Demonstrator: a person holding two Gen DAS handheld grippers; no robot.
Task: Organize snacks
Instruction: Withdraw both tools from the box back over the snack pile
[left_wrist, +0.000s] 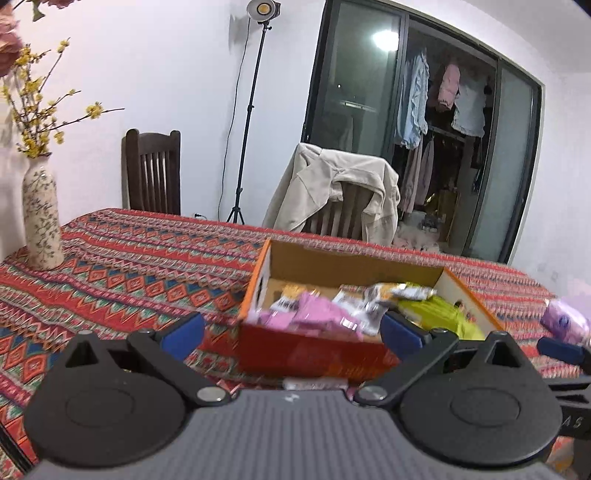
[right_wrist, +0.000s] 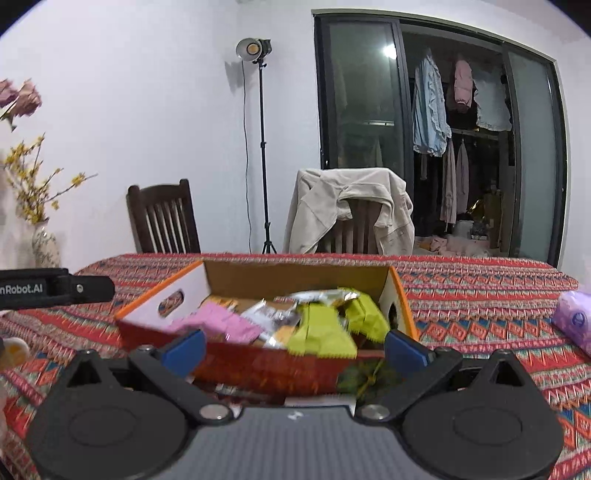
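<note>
An orange cardboard box (left_wrist: 258, 273) (right_wrist: 400, 295) sits on the patterned tablecloth, filled with pink packets (left_wrist: 314, 314) (right_wrist: 218, 321), lime-green packets (left_wrist: 443, 314) (right_wrist: 325, 332) and silver wrappers (left_wrist: 402, 290) (right_wrist: 321, 295). My left gripper (left_wrist: 291, 332) stands open just in front of the box's near wall, nothing between its blue pads. My right gripper (right_wrist: 293, 347) is open too, fingers spread across the box's near wall, empty. The right gripper's blue fingertip (left_wrist: 561, 350) shows at the right edge of the left wrist view.
A flowered vase (left_wrist: 40, 218) (right_wrist: 46, 245) stands at the table's far left. A purple tissue pack (left_wrist: 565, 317) (right_wrist: 576, 317) lies right of the box. Two chairs, one draped with a beige jacket (left_wrist: 332, 188), stand behind the table beside a light stand (left_wrist: 251, 110).
</note>
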